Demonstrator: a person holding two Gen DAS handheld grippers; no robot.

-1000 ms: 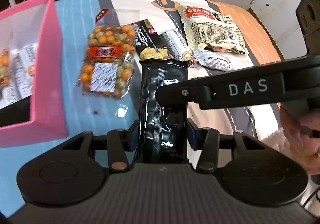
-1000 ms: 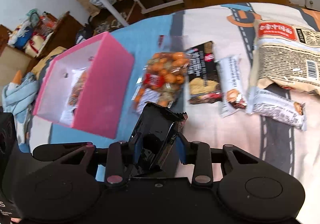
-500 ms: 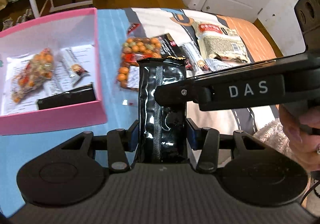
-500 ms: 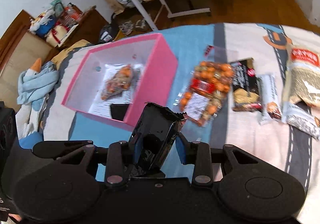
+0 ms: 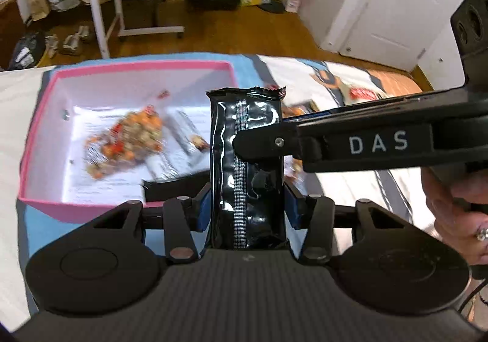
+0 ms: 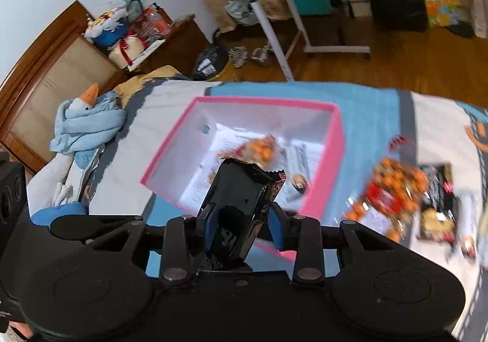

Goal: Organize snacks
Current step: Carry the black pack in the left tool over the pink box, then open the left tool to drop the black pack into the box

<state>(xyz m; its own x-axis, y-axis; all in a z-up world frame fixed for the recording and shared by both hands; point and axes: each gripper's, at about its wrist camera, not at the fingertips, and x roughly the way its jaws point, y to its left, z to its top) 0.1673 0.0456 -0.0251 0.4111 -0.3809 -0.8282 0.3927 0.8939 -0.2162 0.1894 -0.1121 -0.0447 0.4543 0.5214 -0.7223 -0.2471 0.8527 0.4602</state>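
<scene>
A glossy black snack packet (image 5: 247, 159) stands upright between the blue pads of my left gripper (image 5: 247, 208), which is shut on it. My right gripper (image 6: 242, 226) is shut on the same black packet (image 6: 241, 198); in the left wrist view its finger (image 5: 366, 144) crosses in from the right onto the packet. The packet hangs just before the near wall of the pink box (image 5: 131, 67), seen also in the right wrist view (image 6: 265, 101). Inside the box lie a bag of orange nuts (image 5: 128, 140), a white bar (image 5: 186, 134) and a dark packet (image 5: 174, 186).
On the bed cover to the right lie another nut bag (image 6: 393, 192) and a black cracker pack (image 6: 439, 208). A person's hand (image 5: 457, 211) holds the right gripper. A plush goose (image 6: 88, 116) lies left of the box. Beyond the bed edge is wooden floor with a rolling table (image 6: 274, 22).
Both grippers have risen and swung left with the black packet. The pink box has come from the left edge to the middle of both views; the loose snacks have slid right.
</scene>
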